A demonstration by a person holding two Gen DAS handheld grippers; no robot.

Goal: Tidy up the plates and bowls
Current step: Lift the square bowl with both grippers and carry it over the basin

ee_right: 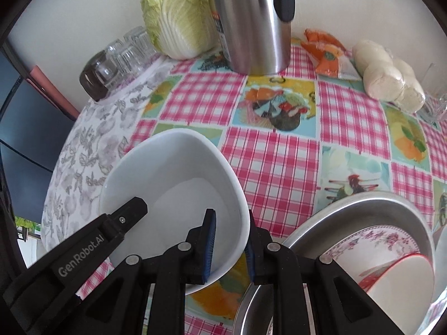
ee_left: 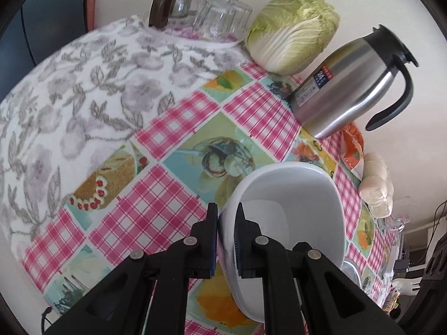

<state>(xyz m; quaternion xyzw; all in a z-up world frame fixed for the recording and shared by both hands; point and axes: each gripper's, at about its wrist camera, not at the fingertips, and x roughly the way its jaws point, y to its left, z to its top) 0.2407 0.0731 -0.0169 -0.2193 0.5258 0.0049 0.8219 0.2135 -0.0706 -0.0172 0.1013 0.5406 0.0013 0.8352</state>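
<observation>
A plain white bowl (ee_left: pixel 293 201) hangs just above the checked tablecloth, held from both sides. My left gripper (ee_left: pixel 226 209) is shut on its left rim, one finger inside the bowl and one outside. My right gripper (ee_right: pixel 230 215) is shut on the opposite rim of the same white bowl (ee_right: pixel 173 173). One left finger (ee_right: pixel 131 209) shows inside the bowl in the right wrist view. At the lower right stands a metal basin (ee_right: pixel 363 201) holding a floral plate (ee_right: pixel 377 237) and a red-rimmed bowl (ee_right: pixel 391 273).
A steel jug (ee_left: pixel 343 83) and a cabbage (ee_left: pixel 293 30) stand at the table's far edge by the wall. Upturned glasses (ee_left: pixel 220 14) sit beyond a floral towel (ee_left: pixel 83 97) at the left. An orange packet (ee_right: pixel 324 53) and pale buns (ee_right: pixel 391 78) lie at the right.
</observation>
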